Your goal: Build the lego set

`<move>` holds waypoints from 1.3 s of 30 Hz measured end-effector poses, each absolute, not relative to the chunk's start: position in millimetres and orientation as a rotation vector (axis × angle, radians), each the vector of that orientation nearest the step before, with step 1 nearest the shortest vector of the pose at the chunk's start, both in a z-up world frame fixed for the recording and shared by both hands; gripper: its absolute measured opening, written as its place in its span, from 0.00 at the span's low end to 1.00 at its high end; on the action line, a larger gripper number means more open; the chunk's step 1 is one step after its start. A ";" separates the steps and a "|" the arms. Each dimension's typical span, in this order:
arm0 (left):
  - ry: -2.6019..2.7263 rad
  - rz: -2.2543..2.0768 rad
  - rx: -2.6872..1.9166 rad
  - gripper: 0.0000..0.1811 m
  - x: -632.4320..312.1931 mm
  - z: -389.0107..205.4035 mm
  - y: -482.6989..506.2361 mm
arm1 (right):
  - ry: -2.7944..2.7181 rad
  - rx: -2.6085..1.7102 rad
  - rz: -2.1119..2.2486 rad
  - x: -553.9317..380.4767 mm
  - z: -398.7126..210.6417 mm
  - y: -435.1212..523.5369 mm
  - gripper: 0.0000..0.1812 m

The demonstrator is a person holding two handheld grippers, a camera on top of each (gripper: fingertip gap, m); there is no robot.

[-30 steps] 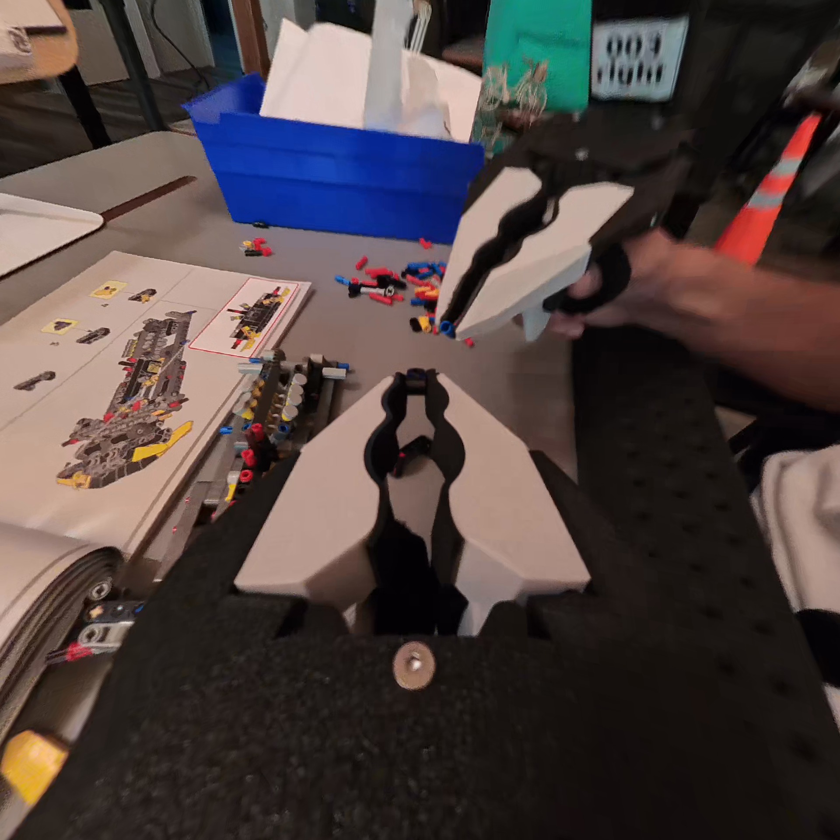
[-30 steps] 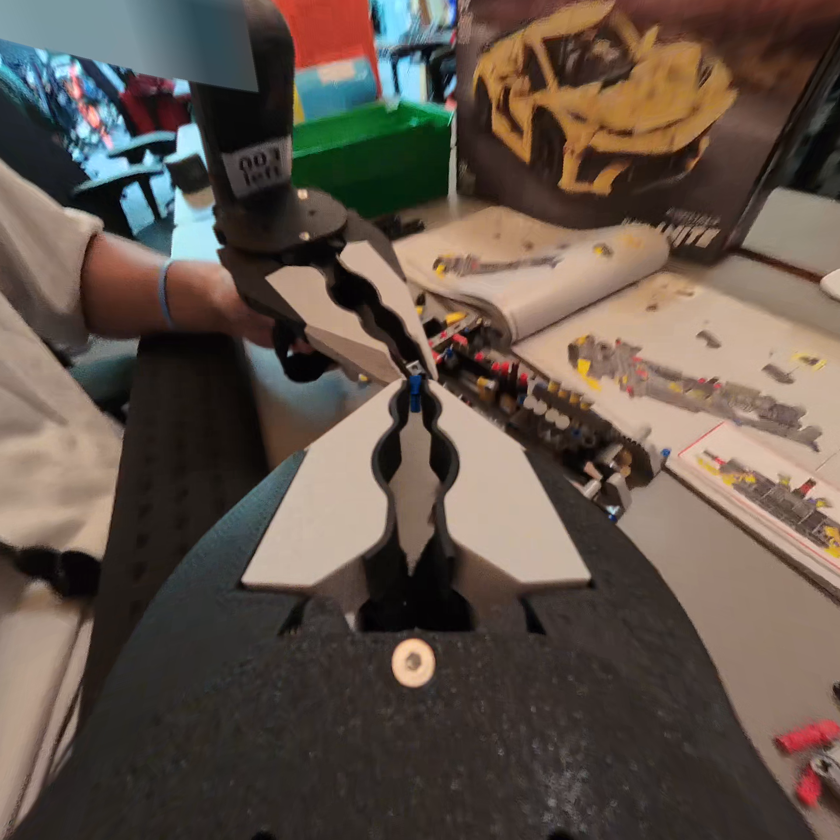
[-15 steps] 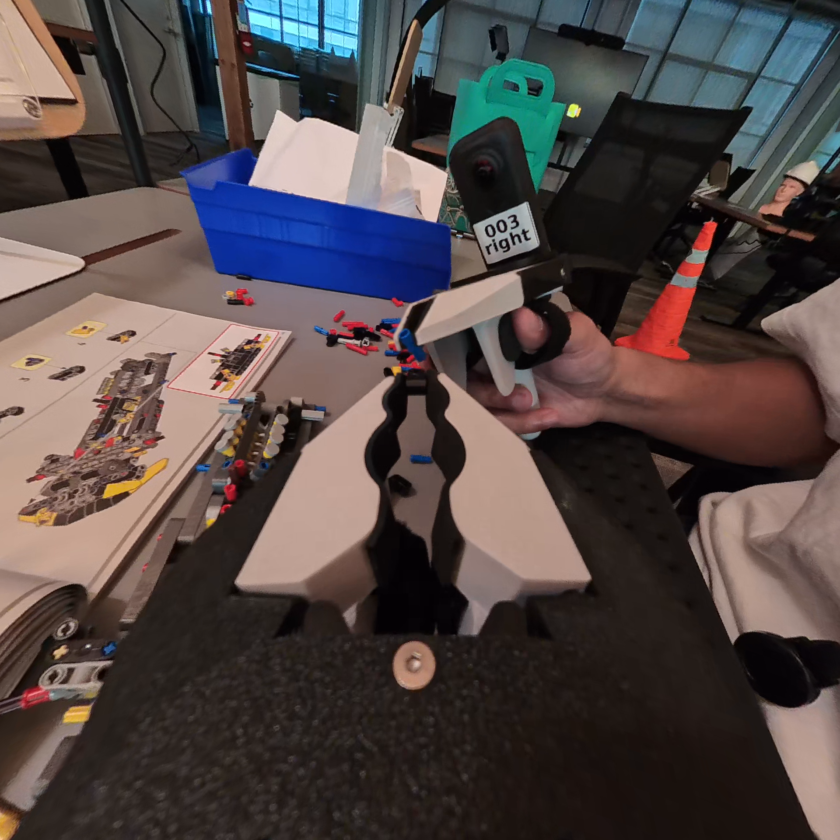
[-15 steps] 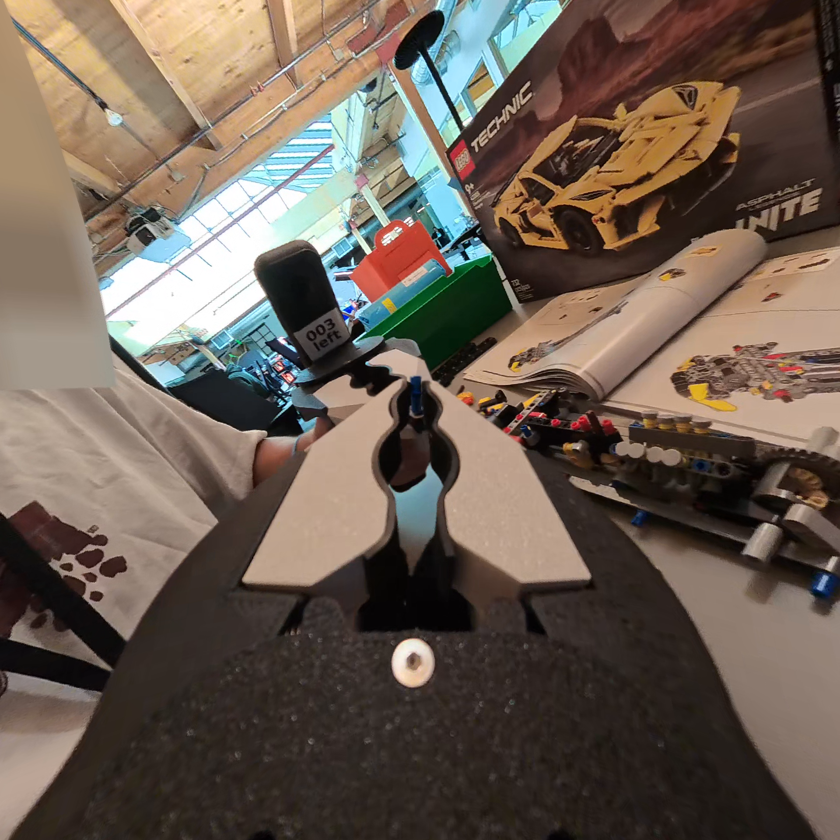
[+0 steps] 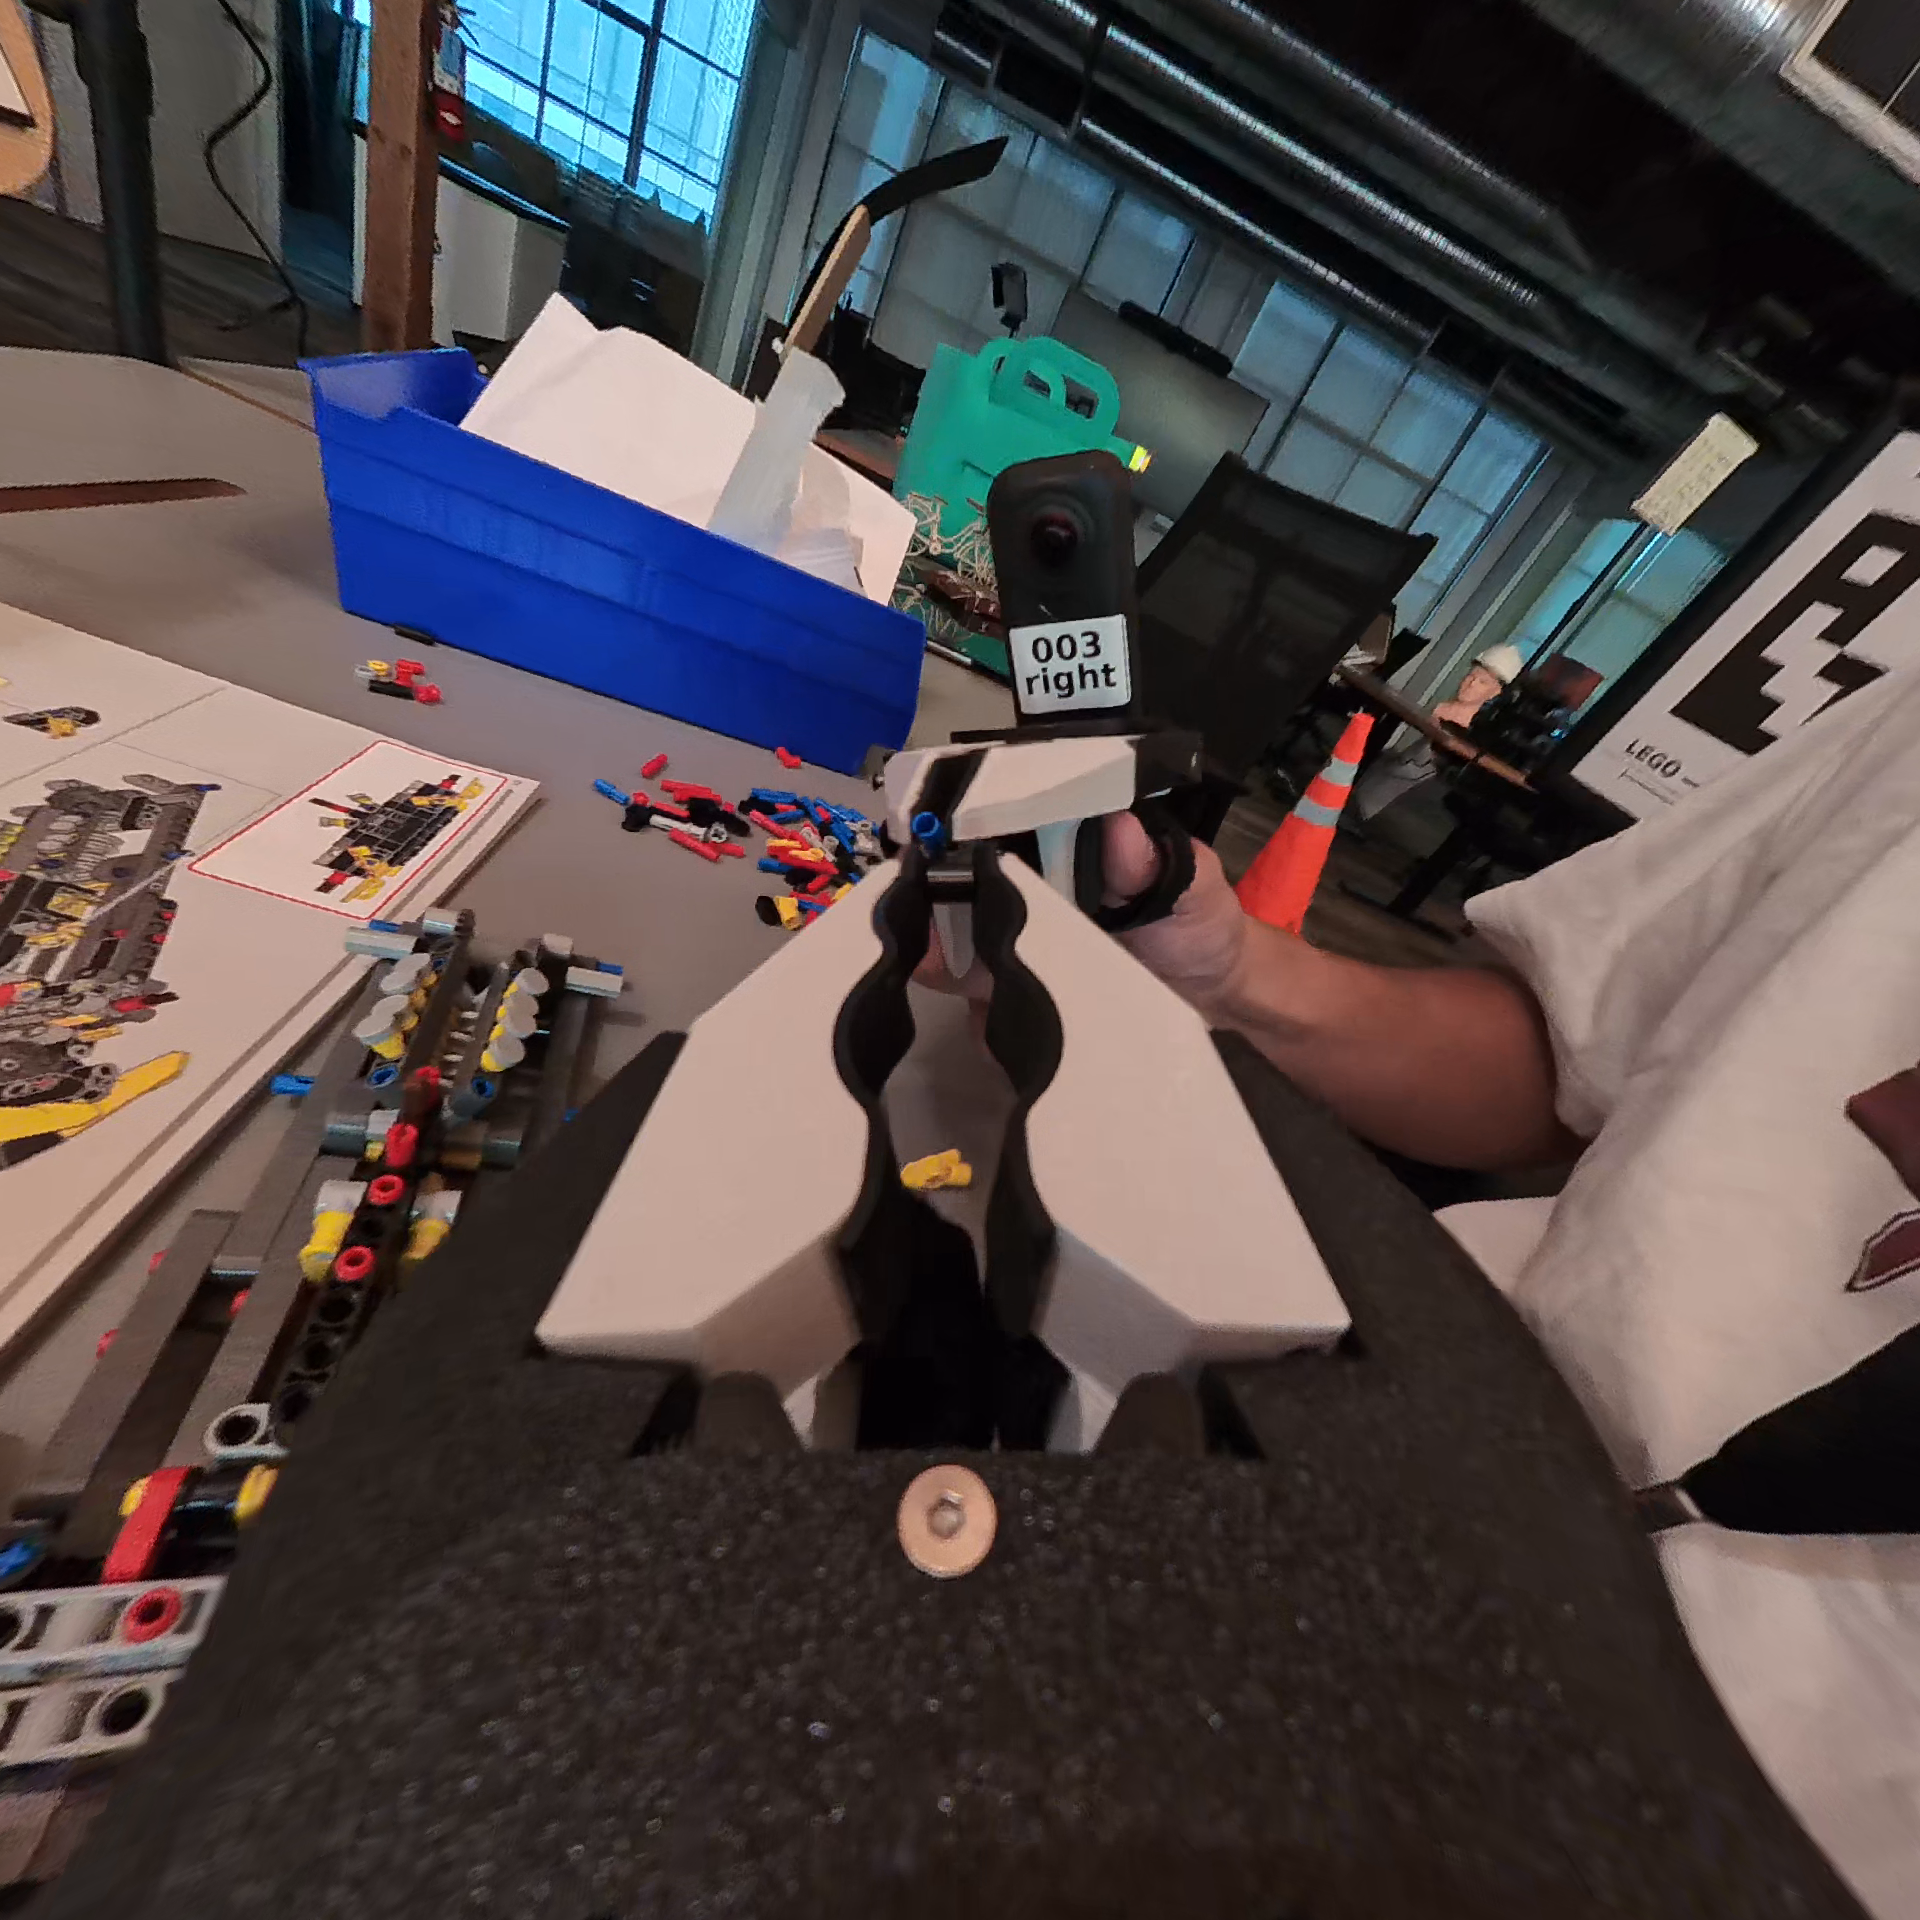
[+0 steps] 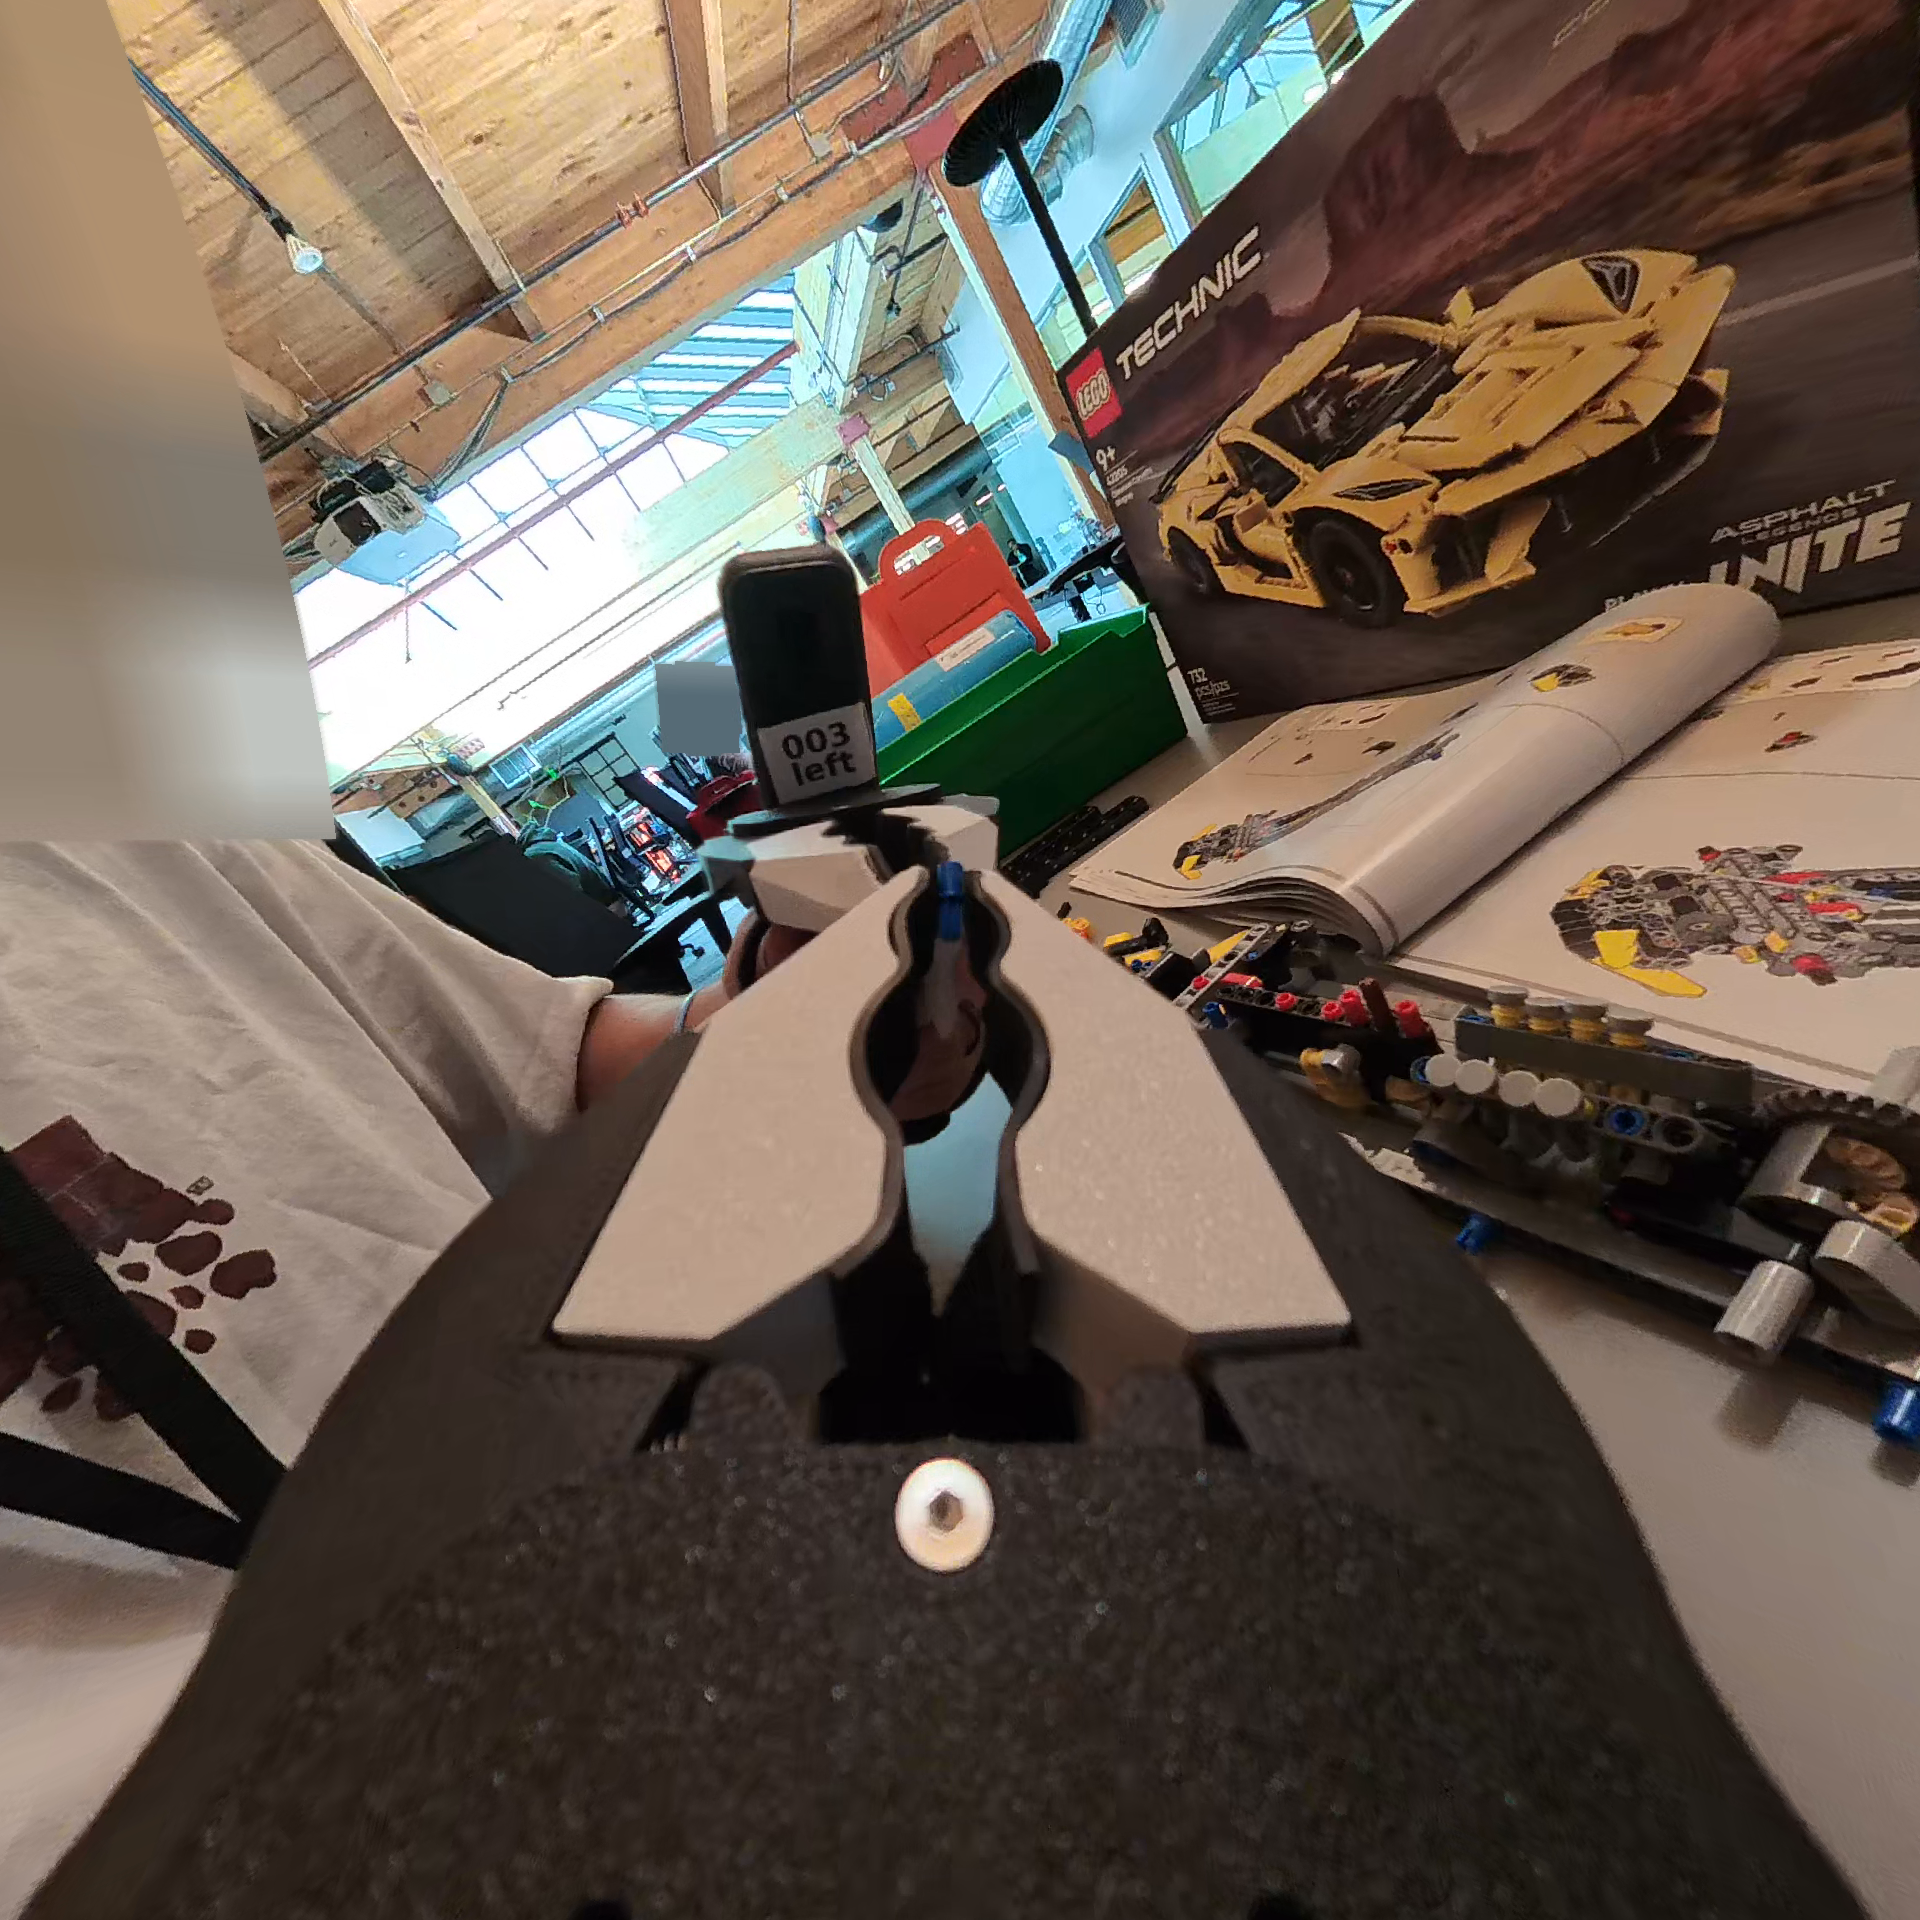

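Observation:
My right gripper [image 6: 948,883] is shut on a small blue pin [image 6: 948,896], held up in the air. It also shows in the left wrist view [image 5: 925,821], with the blue pin [image 5: 925,827] at its tip. My left gripper [image 5: 951,878] is shut on a small black piece [image 5: 948,883] and faces it tip to tip, almost touching. The left gripper shows in the right wrist view [image 6: 868,842] just behind the pin. The part-built dark chassis [image 5: 447,1039] lies on the table to the left; it also shows in the right wrist view [image 6: 1558,1091].
An open instruction booklet [image 5: 156,831] lies beside the chassis. Loose red, blue and black pins [image 5: 769,831] lie in front of a blue bin [image 5: 603,582]. A yellow piece [image 5: 935,1169] lies under my left gripper. The set's box [image 6: 1507,364] and a green bin [image 6: 1039,707] stand behind. My left and right fingertips are right by each other.
Both grippers have lifted and tilted up from the table. The right one, still holding the blue pin, has turned level and come tip to tip with the left.

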State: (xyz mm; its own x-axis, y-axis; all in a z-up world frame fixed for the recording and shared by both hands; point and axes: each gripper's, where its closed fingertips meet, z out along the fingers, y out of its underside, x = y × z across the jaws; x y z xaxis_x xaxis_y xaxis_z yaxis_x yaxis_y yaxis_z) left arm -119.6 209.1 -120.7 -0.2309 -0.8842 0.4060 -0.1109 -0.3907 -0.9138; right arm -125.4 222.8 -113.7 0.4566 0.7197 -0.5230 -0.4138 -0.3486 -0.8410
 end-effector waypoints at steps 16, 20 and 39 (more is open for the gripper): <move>1.247 -1.570 -1.422 0.04 -120.9 -125.2 218.0 | -0.347 -1.568 1.111 -128.0 -121.0 221.8 0.02; 1.264 -1.537 -1.417 0.04 -120.5 -127.1 218.1 | -0.378 -1.586 1.076 -128.5 -124.7 221.2 0.02; 1.289 -1.476 -1.431 0.04 -129.8 -124.6 234.9 | -0.520 -1.643 0.747 -130.7 -138.9 224.8 0.02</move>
State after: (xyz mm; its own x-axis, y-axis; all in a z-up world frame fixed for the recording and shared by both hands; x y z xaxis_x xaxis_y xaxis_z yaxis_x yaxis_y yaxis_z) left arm -129.8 234.9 -124.6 -0.1446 -0.9487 0.2812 -0.1508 -0.2597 -0.9538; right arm -130.7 224.8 -138.9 0.6941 0.6947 -0.1888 -0.0634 -0.2023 -0.9773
